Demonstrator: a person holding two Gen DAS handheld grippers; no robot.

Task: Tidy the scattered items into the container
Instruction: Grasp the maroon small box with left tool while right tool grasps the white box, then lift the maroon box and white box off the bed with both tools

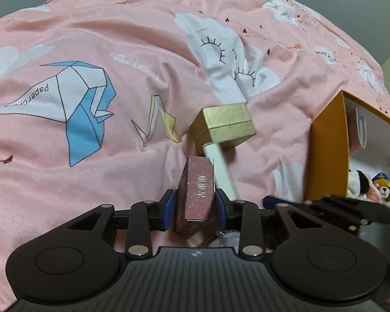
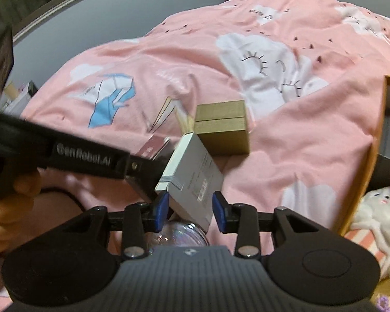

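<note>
My left gripper [image 1: 195,205] is shut on a speckled pink box [image 1: 196,189], its blue pads pressing both long sides. A slim white box [image 1: 221,169] lies right beside it on the pink bedspread. In the right wrist view that white box [image 2: 192,176] sits tilted between the fingers of my right gripper [image 2: 189,205]. The left pad touches it and a sliver of gap shows at the right pad. A gold cube box [image 1: 226,127] [image 2: 221,130] stands just beyond both. The orange container [image 1: 325,150] [image 2: 371,156] stands open at the right.
The container holds plush toys [image 1: 382,189] and a pink round item [image 1: 356,130]. A clear glass jar [image 2: 176,234] lies under the grippers. A hand [image 2: 7,208] holds the left tool's black arm [image 2: 91,158], which crosses in from the left. A white plush rabbit [image 2: 382,208] sits at the right.
</note>
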